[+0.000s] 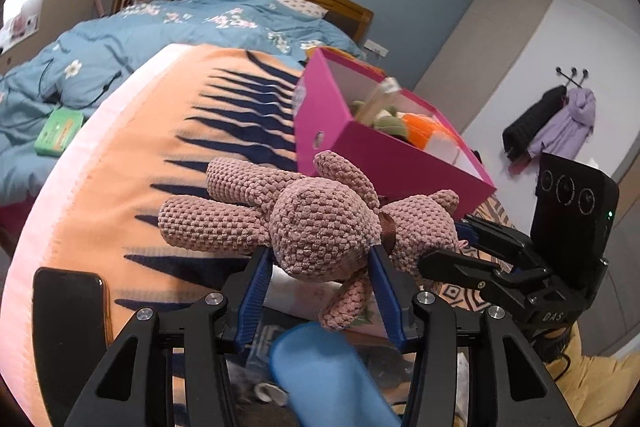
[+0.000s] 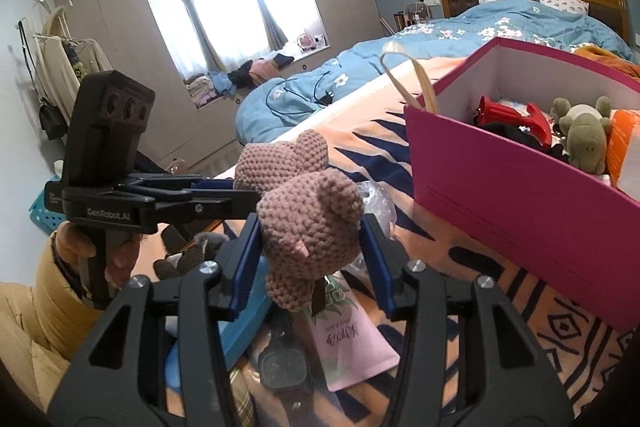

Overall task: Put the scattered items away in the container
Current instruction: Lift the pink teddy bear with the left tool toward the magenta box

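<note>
**Bear held between both claws, beside the box**

Here, my left claw (image 1: 322, 269) is clenched on the bear (image 1: 316, 227), its blue pads pressed against the head from either side. In that view the bear lies stretched across the frame: two limbs or ears reach out to the left, the body and its brown ribbon run off to the right, and one limb hangs down between my fingers. Its long axis runs roughly left to right, level with the bedcover (image 1: 132, 155) below.

My right claw (image 2: 310, 251) also grasps the bear (image 2: 308, 223), pads against its sides. From that view the pink snout points down toward me, and two rounded parts stick up and away on the far side. My left claw (image 2: 240, 201) comes in from the left and touches the bear.

The bear is held above the bedcover, just beside the pink box (image 2: 520, 187) and outside it.

The box (image 1: 384, 151) stands open. Inside I see a green plush (image 2: 584, 135), a red item (image 2: 516, 115), something black under it, and an orange pack (image 2: 622, 135) at the right.
</note>
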The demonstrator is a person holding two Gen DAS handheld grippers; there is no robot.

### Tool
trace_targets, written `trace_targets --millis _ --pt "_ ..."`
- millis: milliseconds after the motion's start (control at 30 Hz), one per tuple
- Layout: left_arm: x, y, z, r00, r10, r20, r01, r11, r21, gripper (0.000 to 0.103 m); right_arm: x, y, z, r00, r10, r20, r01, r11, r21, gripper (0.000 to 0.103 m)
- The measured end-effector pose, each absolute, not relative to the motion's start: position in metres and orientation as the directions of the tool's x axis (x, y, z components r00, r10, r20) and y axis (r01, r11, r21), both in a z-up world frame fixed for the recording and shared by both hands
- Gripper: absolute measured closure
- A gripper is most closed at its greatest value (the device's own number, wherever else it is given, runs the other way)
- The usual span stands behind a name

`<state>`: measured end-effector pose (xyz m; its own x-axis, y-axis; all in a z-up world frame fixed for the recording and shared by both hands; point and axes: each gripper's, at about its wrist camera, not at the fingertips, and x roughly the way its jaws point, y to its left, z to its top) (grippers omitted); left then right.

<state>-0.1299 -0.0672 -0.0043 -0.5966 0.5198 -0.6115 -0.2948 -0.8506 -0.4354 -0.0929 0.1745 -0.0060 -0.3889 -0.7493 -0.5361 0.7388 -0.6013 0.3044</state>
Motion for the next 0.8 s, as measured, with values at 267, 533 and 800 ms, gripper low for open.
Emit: trace_targets --millis 267,533,800 --pt "-0.120 -0.048 0.015 -0.601 0.530 -0.598 -0.351 -0.847 -0.399 0.053 -0.079 0.197 0.006 -0.409 -0.760 -0.504 0.742 -0.599 0.301 0.052" --pt "-0.117 -0.022 0.036 -0.609 0.542 -0.579 -0.408 -0.840 -0.357 0.053 -0.068 0.223 0.026 -0.456 -0.756 -0.469 0.740 -0.616 0.272 0.052" --pt "-0.125 0.007 0.061 -0.619 0.554 -0.556 -0.455 -0.830 -0.322 0.053 -0.063 0.252 0.047 -0.510 -0.749 -0.423 0.725 -0.639 0.256 0.052"
